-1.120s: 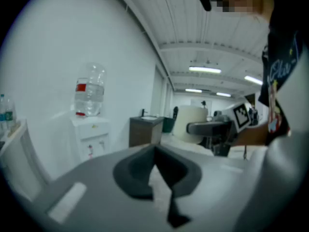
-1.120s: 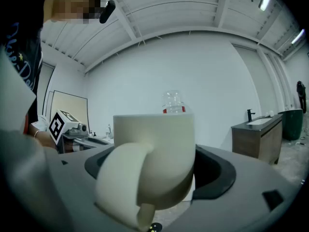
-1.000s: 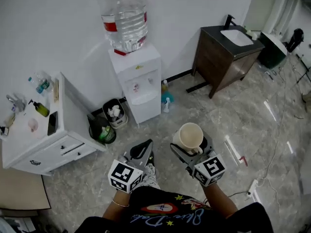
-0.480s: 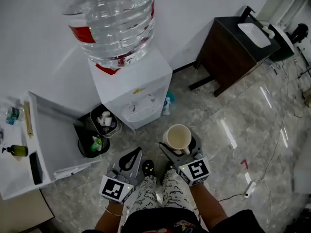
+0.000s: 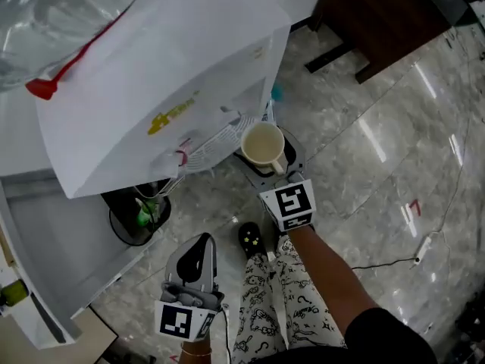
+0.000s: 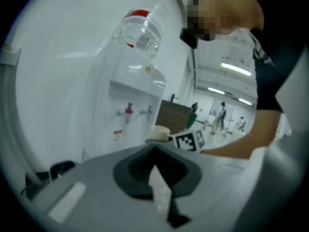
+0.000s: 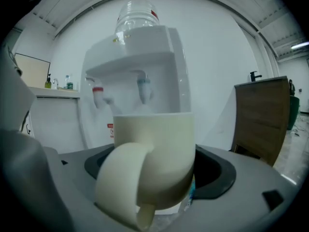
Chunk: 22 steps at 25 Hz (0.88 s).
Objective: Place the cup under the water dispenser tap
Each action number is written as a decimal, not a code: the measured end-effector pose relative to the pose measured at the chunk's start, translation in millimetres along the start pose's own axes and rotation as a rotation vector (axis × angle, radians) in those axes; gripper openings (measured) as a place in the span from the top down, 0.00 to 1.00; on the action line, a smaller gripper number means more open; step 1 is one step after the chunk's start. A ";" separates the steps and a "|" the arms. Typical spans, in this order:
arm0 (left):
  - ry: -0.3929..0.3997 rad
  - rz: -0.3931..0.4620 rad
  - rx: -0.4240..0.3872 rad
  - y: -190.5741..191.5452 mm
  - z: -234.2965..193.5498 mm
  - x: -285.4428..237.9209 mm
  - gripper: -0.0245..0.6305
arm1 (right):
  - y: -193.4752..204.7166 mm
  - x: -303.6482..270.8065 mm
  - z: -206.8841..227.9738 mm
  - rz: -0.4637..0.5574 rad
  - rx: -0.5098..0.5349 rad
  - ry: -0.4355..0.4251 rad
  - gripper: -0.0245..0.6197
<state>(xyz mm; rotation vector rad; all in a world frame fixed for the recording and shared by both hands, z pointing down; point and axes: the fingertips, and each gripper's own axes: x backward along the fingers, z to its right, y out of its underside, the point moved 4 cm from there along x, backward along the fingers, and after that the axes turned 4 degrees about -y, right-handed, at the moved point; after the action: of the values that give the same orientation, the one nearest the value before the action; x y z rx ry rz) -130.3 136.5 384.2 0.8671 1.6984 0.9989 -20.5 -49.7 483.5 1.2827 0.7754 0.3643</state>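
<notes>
A white water dispenser (image 5: 167, 74) fills the upper left of the head view, with a clear bottle (image 5: 45, 21) on top. Its red tap (image 7: 98, 94) and blue tap (image 7: 143, 88) show in the right gripper view above a ribbed drip tray (image 5: 214, 145). A cream cup (image 5: 263, 144) with its handle toward me is held upright in my right gripper (image 5: 264, 156), which is shut on it. The cup (image 7: 154, 153) sits just in front of the tray's right edge, below tap height. My left gripper (image 5: 198, 243) hangs low and back by my legs, shut with nothing in it.
A black bin (image 5: 136, 214) with rubbish stands left of the dispenser, beside a white cabinet (image 5: 45, 256). A dark wooden cabinet (image 5: 386, 14) is at the upper right. A cable (image 5: 394, 260) lies on the marble floor. My shoe (image 5: 250, 240) is below the cup.
I have come much closer to the dispenser. The right gripper has carried the cup forward to the drip tray. The left gripper has dropped back and lower.
</notes>
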 end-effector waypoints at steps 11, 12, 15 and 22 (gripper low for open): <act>-0.024 -0.079 0.096 12.1 -15.2 -1.7 0.98 | 40.6 -70.8 1.7 0.028 -0.003 -0.032 0.32; -0.006 -0.083 0.107 10.4 -13.9 -3.5 0.98 | 42.1 -72.4 1.6 0.039 -0.001 -0.038 0.32; 0.032 -0.084 0.103 5.4 -13.2 -10.2 0.98 | 44.5 -73.8 1.1 0.078 0.023 -0.032 0.32; 0.020 -0.069 0.138 5.0 -19.6 -24.9 0.98 | 47.7 -74.7 -1.4 0.086 0.047 -0.031 0.32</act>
<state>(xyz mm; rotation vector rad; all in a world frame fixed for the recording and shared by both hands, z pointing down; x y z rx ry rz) -141.0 112.1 402.2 0.8834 1.8184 0.8553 -65.7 -83.6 551.8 1.3653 0.7073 0.3961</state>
